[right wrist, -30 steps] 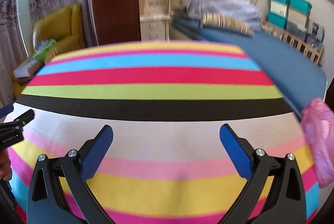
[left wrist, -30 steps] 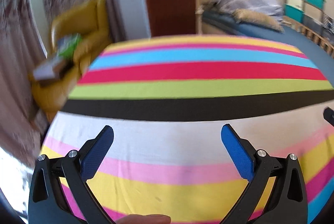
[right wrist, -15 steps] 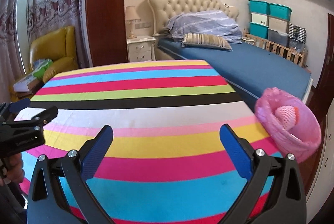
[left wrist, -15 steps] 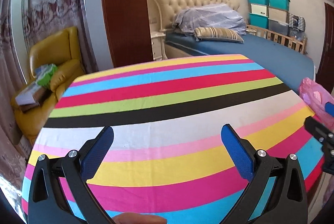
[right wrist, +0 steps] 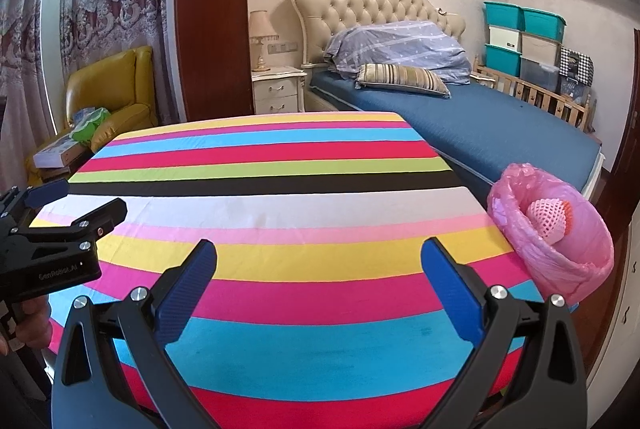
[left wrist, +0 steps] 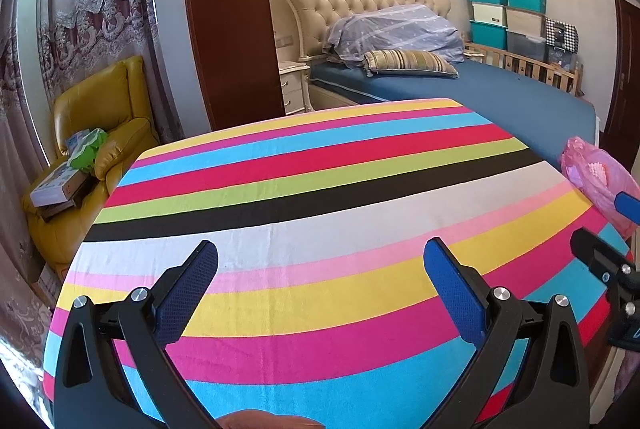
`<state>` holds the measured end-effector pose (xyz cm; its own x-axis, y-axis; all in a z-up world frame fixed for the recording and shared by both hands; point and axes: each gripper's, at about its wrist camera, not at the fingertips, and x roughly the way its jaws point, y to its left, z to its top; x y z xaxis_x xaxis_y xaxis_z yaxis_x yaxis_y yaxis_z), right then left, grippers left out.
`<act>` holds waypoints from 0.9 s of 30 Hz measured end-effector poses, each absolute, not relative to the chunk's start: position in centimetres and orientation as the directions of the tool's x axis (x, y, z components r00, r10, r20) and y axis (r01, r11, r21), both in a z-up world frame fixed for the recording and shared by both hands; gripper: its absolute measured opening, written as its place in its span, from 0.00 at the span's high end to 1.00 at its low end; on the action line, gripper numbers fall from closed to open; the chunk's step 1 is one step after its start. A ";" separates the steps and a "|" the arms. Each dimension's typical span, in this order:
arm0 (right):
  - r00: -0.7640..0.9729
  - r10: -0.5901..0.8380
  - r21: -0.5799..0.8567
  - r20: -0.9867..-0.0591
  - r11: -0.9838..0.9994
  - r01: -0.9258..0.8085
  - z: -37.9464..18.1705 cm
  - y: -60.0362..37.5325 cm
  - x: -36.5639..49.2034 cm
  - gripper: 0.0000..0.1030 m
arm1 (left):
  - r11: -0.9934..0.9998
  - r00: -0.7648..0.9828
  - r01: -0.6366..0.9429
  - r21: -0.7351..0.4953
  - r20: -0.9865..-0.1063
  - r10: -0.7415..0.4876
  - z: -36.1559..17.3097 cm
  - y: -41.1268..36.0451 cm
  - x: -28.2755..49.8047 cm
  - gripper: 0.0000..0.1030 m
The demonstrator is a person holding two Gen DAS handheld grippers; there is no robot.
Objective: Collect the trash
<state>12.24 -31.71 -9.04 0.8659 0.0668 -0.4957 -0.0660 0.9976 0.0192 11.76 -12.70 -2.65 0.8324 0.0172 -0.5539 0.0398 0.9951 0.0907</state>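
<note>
While both tools are held above the near edge of the table draped in a cloth of bright horizontal stripes, nothing is gripped by either. The left gripper is seen with its blue-padded fingers spread wide over the pink and yellow stripes, and the gap between them is empty. The right gripper is likewise spread wide, with only striped cloth seen between its pads. In the right wrist view the left gripper is also seen from the side at the left edge, held by a hand and parted there too. The trash, a ball wrapped in pink foam netting, is seen lying inside the round bin lined with a thin pink plastic bag, which stands just beside the table's right edge, between the table and the bed with the blue sheet. A yellow leather armchair piled with boxes is seen beyond the table's left side
</note>
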 end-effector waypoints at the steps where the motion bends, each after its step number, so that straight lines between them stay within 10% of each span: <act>1: 0.865 0.068 0.017 -0.497 0.998 -0.068 -9.0 -31.5 12.3 0.04 | 0.995 0.832 0.039 0.089 -0.555 0.017 -2.7 -12.6 11.8 0.07; 27: 0.863 0.068 -0.004 -0.501 0.997 -0.081 -8.9 -30.7 12.3 0.04 | 0.997 0.835 0.034 0.067 -0.550 0.009 -2.9 -12.0 10.9 0.07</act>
